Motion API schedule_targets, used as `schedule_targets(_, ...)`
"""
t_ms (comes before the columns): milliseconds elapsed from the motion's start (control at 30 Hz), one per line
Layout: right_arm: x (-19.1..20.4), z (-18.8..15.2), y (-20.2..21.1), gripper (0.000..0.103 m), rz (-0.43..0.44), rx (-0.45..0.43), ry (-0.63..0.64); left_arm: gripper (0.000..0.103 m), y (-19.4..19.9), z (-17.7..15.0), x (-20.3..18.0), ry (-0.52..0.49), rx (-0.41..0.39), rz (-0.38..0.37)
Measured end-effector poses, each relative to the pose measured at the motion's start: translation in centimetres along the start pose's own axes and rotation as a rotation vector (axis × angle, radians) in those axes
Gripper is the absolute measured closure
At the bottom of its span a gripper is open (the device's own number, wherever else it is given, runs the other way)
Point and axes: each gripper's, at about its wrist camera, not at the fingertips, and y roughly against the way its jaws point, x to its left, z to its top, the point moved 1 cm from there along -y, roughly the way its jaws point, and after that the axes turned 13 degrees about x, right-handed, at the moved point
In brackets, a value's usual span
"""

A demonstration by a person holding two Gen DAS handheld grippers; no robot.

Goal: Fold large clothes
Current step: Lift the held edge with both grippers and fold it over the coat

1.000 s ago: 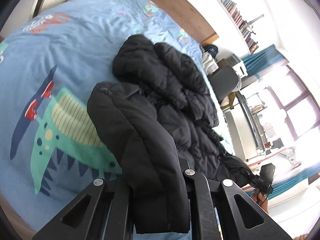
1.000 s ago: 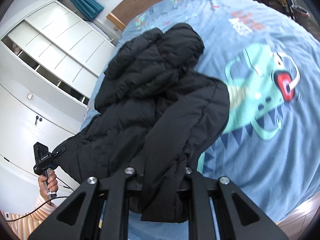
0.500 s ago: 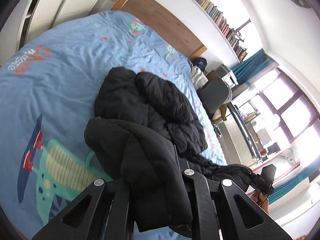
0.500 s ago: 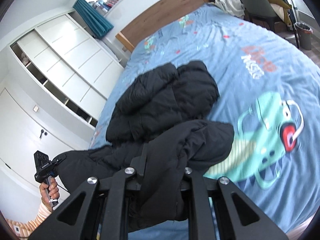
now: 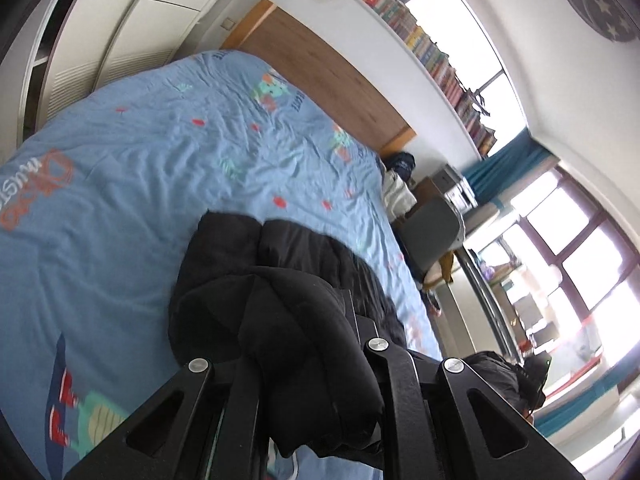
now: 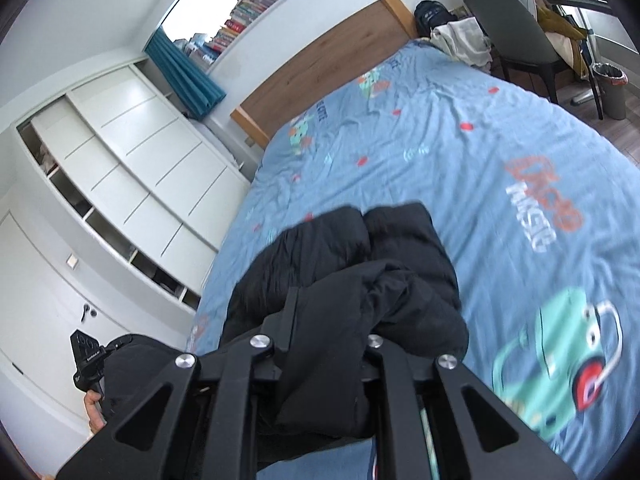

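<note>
A black puffy jacket [image 5: 288,256] lies on the blue dinosaur-print bed sheet [image 5: 140,168]. Its near edge is lifted off the bed and bunched over both grippers. My left gripper [image 5: 308,320] is shut on one corner of that edge, and the fabric hides its fingertips. My right gripper [image 6: 328,316] is shut on the other corner of the jacket [image 6: 360,248], fingertips covered too. The right gripper [image 5: 534,376] appears at the far right of the left wrist view. The left gripper [image 6: 86,360], in a person's hand, shows at the lower left of the right wrist view.
The bed sheet [image 6: 480,140] runs back to a wooden headboard [image 5: 332,76]. White wardrobes [image 6: 120,168] stand along one side. On the other side stand a grey chair [image 6: 508,28] with clothes, a desk and a bin [image 6: 610,88].
Both grippers have risen and moved toward the headboard, carrying the jacket's near edge up and over its upper part. More of the room shows above the bed.
</note>
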Motion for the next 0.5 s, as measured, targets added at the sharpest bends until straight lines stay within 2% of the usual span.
schedule_targets(200,-1.2,7.0,-3.0,0.090,-0.018,-0.049,-0.059,0.092,-2.9,5.6,2.3,0.080,-0.033,-0.001)
schedule_targets(300,-2.6,10.2,-5.7,0.090,-0.036,-0.059,-0.101,0.092,-5.6,9.0,4.2,0.124,-0.029,0.026)
schedule_targets(500,-7.2,15.7,-13.4,0.090,-0.100,-0.029,-0.221,0.091,-12.7,14.2,7.3,0.174,0.016,0.102)
